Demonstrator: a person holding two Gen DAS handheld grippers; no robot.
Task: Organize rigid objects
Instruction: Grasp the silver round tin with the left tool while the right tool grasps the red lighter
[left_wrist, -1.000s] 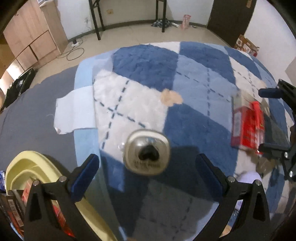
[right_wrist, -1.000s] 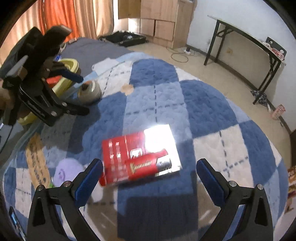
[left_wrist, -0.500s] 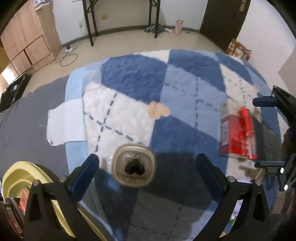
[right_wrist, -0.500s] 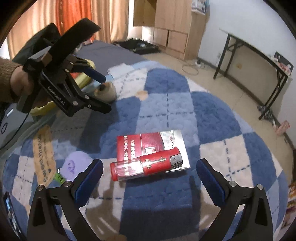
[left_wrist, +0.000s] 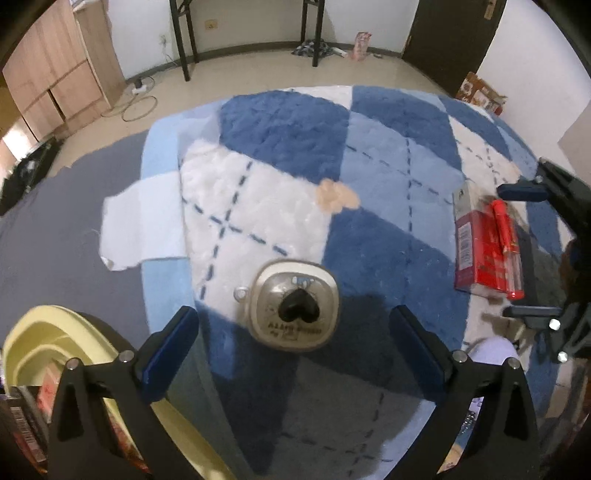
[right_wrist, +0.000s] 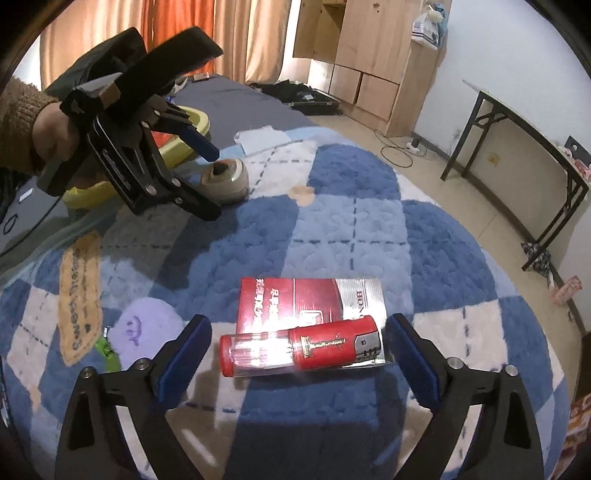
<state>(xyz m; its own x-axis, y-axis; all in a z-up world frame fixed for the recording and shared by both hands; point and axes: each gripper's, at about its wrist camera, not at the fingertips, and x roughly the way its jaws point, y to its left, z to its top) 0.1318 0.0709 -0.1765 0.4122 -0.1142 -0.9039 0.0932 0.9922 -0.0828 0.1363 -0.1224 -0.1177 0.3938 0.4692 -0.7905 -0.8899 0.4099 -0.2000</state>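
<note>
A red lighter lies across the near end of a red and silver cigarette box on the blue checked rug. My right gripper straddles the lighter lengthwise; its jaws are closing, and the pads stand just off both ends. A round beige case with a black heart-shaped knob sits on the rug. Above it, my left gripper is open, with nothing between its fingers. The right wrist view shows that left gripper beside the beige case. The box and right gripper appear at the left wrist view's right edge.
A yellow basin holding boxes stands at the lower left, beside the left gripper. A white cloth lies at the rug's edge on the grey mat. A folding table and wooden cabinets stand beyond the rug.
The right gripper has come nearer to the lighter and its jaws have narrowed around it. The left gripper has shifted so that the beige case sits centred between its fingers.
</note>
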